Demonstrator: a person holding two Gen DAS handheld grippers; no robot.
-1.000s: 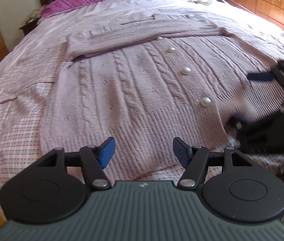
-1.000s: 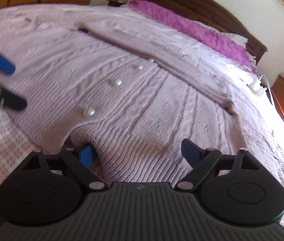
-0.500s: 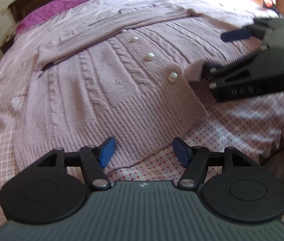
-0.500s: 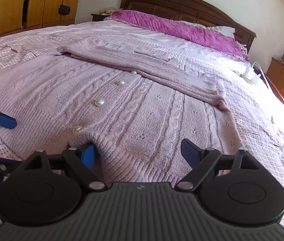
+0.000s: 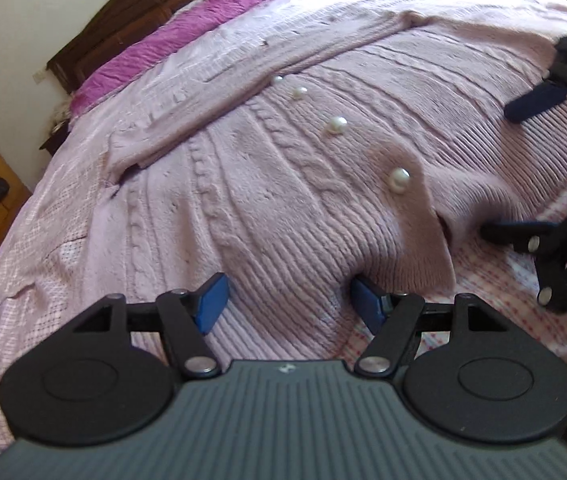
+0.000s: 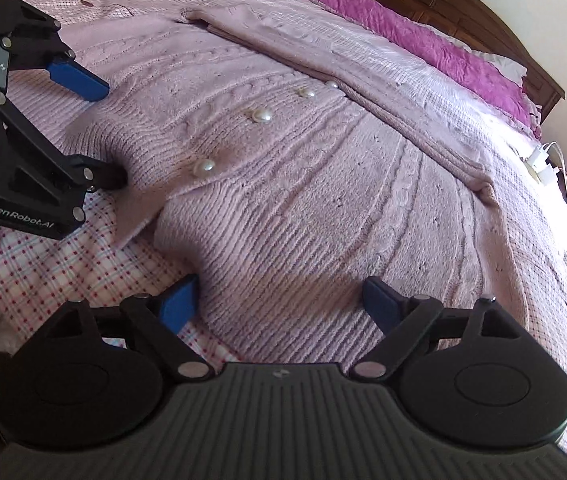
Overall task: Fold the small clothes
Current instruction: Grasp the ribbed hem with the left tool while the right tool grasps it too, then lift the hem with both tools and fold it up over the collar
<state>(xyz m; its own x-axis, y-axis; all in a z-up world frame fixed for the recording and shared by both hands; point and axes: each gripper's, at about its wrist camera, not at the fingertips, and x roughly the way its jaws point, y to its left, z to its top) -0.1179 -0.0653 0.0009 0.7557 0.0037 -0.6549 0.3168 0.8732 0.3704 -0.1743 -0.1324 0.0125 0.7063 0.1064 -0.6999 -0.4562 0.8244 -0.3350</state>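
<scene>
Both jaws wide at cardigan (image 5: 283, 184) hem.

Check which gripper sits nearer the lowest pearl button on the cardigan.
Roughly equal, perhaps left. The left gripper straddles the hem just left of the lowest pearl button; the right gripper straddles the hem just right of it. Both are open.

Ribbed, fuzzy knit cardigan (image 5: 283, 184), glossy pearl buttons (image 5: 398, 179), woven checked bedspread (image 6: 55, 264), dark polished wooden headboard (image 6: 463, 4)
</scene>
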